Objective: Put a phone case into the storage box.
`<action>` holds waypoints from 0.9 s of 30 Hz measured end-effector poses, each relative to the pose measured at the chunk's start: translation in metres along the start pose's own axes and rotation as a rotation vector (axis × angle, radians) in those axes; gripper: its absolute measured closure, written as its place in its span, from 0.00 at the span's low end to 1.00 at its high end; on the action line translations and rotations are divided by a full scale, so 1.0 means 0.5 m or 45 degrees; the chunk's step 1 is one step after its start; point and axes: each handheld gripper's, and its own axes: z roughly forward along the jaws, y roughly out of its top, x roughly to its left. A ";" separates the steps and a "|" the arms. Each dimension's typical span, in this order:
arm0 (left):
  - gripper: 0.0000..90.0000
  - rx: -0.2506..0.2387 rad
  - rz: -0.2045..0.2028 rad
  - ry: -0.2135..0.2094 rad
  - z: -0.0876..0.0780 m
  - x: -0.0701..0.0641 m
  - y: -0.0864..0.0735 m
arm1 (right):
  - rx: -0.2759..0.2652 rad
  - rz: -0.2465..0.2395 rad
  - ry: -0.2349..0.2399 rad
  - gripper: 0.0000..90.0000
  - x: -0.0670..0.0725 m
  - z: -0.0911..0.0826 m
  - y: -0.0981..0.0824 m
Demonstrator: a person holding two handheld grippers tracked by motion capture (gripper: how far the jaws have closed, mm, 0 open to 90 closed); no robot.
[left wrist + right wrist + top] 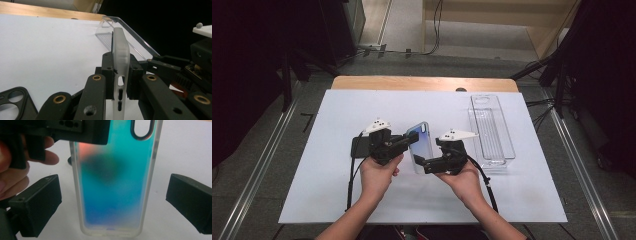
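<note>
Case (420, 146), frosted with a blue-green sheen, sits raised over the white table (322, 190) between both hands, probably so it can pass across. The left gripper (120, 83) pinches its edge; the right gripper (112, 202) gapes wide around its lower end without touching. The left gripper view alone shows the case edge-on, plus a dark case (13, 103) and clear tray (130, 32).

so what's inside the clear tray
Nothing can be seen in the clear tray; its ribbed floor shows bare through the walls. In the left gripper view, the phone case covers part of it.
</note>
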 end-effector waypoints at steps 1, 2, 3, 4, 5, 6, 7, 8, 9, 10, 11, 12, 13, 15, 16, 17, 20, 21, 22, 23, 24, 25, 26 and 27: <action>0.90 0.000 0.000 0.000 0.000 0.000 0.000 | 0.000 0.000 0.000 0.00 0.000 0.000 0.000; 0.90 0.004 -0.013 -0.006 0.002 -0.003 -0.002 | 0.000 -0.001 -0.011 0.00 0.001 0.001 0.001; 0.90 0.003 -0.019 -0.009 0.003 -0.003 -0.004 | 0.004 -0.006 -0.017 0.00 0.001 0.002 0.002; 0.90 0.003 -0.019 -0.009 0.003 -0.003 -0.004 | 0.012 -0.012 -0.028 0.00 0.002 0.003 0.002; 0.90 0.011 -0.026 -0.020 0.007 -0.006 -0.005 | 0.014 -0.022 -0.036 0.00 0.003 0.005 0.002; 0.90 0.011 -0.026 -0.020 0.007 -0.006 -0.005 | 0.014 -0.022 -0.036 0.00 0.003 0.005 0.002; 0.90 0.015 -0.032 -0.026 0.008 -0.009 -0.007 | 0.027 -0.017 -0.053 0.00 0.005 0.007 0.002; 0.90 0.015 -0.032 -0.026 0.008 -0.009 -0.007 | 0.027 -0.017 -0.053 0.00 0.005 0.007 0.002; 0.90 0.019 -0.034 -0.031 0.010 -0.010 -0.008 | 0.027 -0.018 -0.052 0.00 0.005 0.008 0.003; 0.90 0.026 -0.031 -0.034 0.010 -0.012 -0.009 | 0.026 -0.013 -0.053 0.00 0.005 0.009 0.003; 0.90 0.027 -0.034 -0.040 0.011 -0.015 -0.010 | 0.023 -0.013 -0.055 0.00 0.006 0.010 0.004; 0.90 0.028 -0.036 -0.045 0.011 -0.018 -0.011 | 0.019 -0.011 -0.053 0.00 0.007 0.010 0.005; 0.90 0.027 -0.033 -0.046 0.011 -0.019 -0.012 | 0.018 -0.015 -0.046 0.08 0.006 0.010 0.005; 0.90 0.020 -0.035 -0.051 0.011 -0.025 -0.013 | 0.010 -0.024 -0.045 0.11 0.006 0.007 0.005; 0.90 0.026 -0.031 -0.052 0.012 -0.026 -0.014 | 0.006 -0.027 -0.045 0.12 0.006 0.006 0.005; 0.90 0.026 -0.031 -0.052 0.012 -0.026 -0.014 | 0.002 -0.026 -0.042 0.12 0.006 0.006 0.006; 0.90 0.029 -0.031 -0.054 0.014 -0.032 -0.019 | -0.001 -0.025 -0.043 0.13 0.006 0.006 0.006; 0.90 0.029 -0.032 -0.055 0.015 -0.033 -0.019 | 0.003 -0.025 -0.048 0.14 0.006 0.006 0.006; 0.90 0.030 -0.030 -0.054 0.014 -0.033 -0.019 | 0.002 -0.028 -0.048 0.15 0.005 0.005 0.006; 0.90 0.028 -0.035 -0.057 0.015 -0.033 -0.020 | 0.002 -0.030 -0.046 0.15 0.004 0.004 0.007; 0.90 0.028 -0.035 -0.057 0.015 -0.033 -0.020 | 0.003 -0.032 -0.047 0.16 0.004 0.003 0.007; 0.90 0.024 -0.041 -0.059 0.015 -0.033 -0.020 | 0.002 -0.034 -0.050 0.16 0.005 0.003 0.007; 0.90 0.024 -0.041 -0.059 0.015 -0.033 -0.020 | 0.003 -0.028 -0.052 0.16 0.005 0.002 0.008; 0.90 0.025 -0.040 -0.060 0.014 -0.033 -0.019 | 0.003 -0.028 -0.052 0.16 0.005 0.002 0.008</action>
